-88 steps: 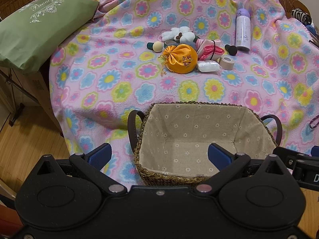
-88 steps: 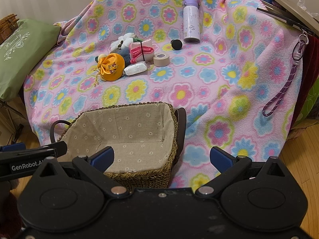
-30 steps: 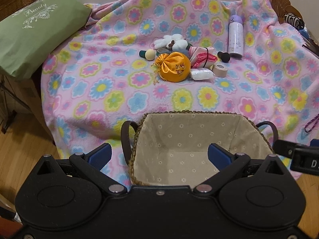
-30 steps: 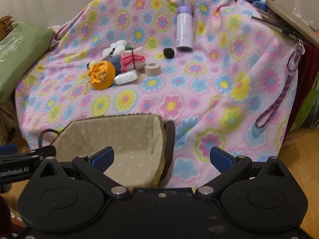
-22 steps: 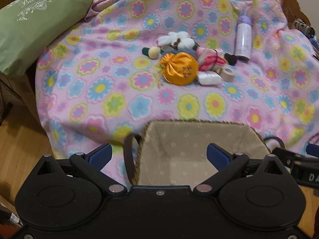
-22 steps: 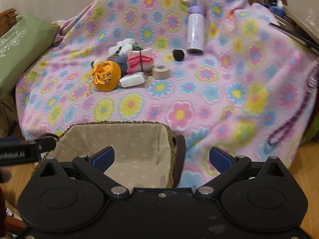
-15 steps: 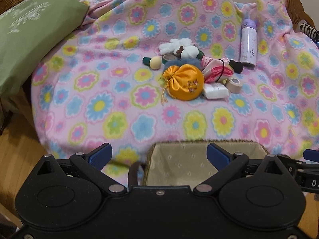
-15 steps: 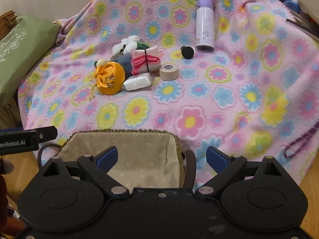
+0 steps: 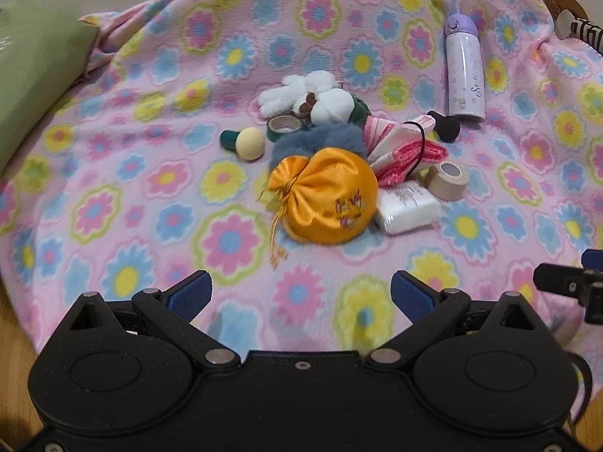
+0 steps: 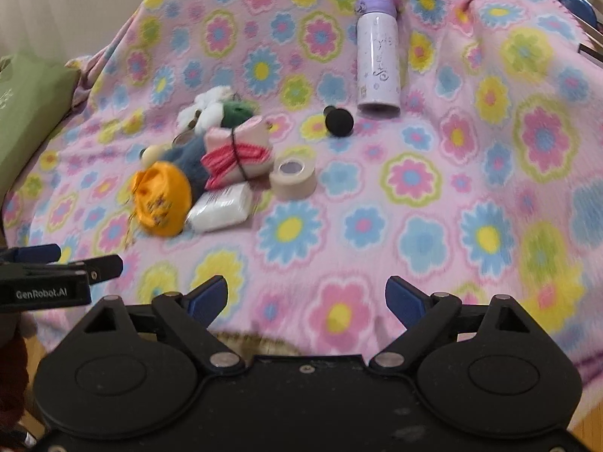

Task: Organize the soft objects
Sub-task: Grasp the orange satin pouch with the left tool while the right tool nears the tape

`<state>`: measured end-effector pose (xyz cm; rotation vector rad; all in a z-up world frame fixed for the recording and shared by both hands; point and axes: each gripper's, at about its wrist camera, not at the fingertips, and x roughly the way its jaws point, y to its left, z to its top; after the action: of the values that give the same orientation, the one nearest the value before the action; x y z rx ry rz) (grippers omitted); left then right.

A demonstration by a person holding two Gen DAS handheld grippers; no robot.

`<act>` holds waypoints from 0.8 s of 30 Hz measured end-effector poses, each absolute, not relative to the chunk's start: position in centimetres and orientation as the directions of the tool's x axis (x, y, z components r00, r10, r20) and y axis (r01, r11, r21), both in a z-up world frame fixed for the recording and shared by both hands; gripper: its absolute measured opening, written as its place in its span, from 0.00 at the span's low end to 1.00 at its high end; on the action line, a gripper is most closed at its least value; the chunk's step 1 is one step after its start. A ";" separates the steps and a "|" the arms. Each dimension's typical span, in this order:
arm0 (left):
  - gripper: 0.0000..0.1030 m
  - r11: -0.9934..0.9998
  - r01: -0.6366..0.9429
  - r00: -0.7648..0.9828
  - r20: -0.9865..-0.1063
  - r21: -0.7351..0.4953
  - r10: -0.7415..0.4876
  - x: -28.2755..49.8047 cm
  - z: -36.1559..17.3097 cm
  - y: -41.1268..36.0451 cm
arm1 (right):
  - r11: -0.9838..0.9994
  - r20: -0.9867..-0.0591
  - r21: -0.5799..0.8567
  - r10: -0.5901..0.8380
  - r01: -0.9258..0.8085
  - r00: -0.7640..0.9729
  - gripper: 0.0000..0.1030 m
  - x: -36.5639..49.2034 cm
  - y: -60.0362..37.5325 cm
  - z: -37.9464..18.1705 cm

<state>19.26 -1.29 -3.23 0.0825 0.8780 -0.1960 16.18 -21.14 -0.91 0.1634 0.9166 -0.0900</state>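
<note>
A pile of small things lies on the flowered pink blanket [image 9: 113,158]. An orange satin pouch [image 9: 328,199] is at its front, with a white packet [image 9: 409,209] to its right, a pink tied cloth bundle [image 9: 399,147], a grey-blue fluffy thing [image 9: 316,139] and a white plush toy [image 9: 309,94] behind. The pouch also shows in the right wrist view [image 10: 162,197], with the bundle [image 10: 237,154] and packet [image 10: 222,207]. My left gripper [image 9: 299,295] is open and empty, short of the pouch. My right gripper [image 10: 307,299] is open and empty, to the right of the pile.
A lilac bottle [image 9: 463,71] stands behind the pile, with a black round sponge [image 9: 446,128], a beige tape roll [image 9: 448,180] and a cream ball on a green stem [image 9: 245,143] nearby. A green cushion [image 9: 34,75] lies at the left. A basket rim [image 10: 256,342] peeks under my right gripper.
Both grippers have moved forward over the basket toward the pile. The basket has dropped out of the left view and nearly out of the right view. Both stay open.
</note>
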 end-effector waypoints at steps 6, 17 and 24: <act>0.96 0.971 0.239 0.611 -0.780 0.018 -0.136 22.6 -4.6 -2.4 | 0.986 -0.782 0.071 -0.039 0.150 0.622 0.88 20.6 -22.0 -1.9; 0.96 0.962 0.272 0.601 -0.784 0.015 -0.157 26.0 -7.0 -3.8 | 0.998 -0.786 0.036 -0.002 0.049 0.618 0.59 27.0 -21.5 -5.5; 0.97 0.964 0.265 0.594 -0.786 -0.009 -0.170 27.7 -7.6 -3.7 | 1.000 -0.793 0.009 0.008 -0.002 0.610 0.59 29.3 -20.7 -6.2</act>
<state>27.71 -3.67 -7.63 0.1132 0.9007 -0.2531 29.28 -20.65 -6.22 0.0077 0.9152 0.0056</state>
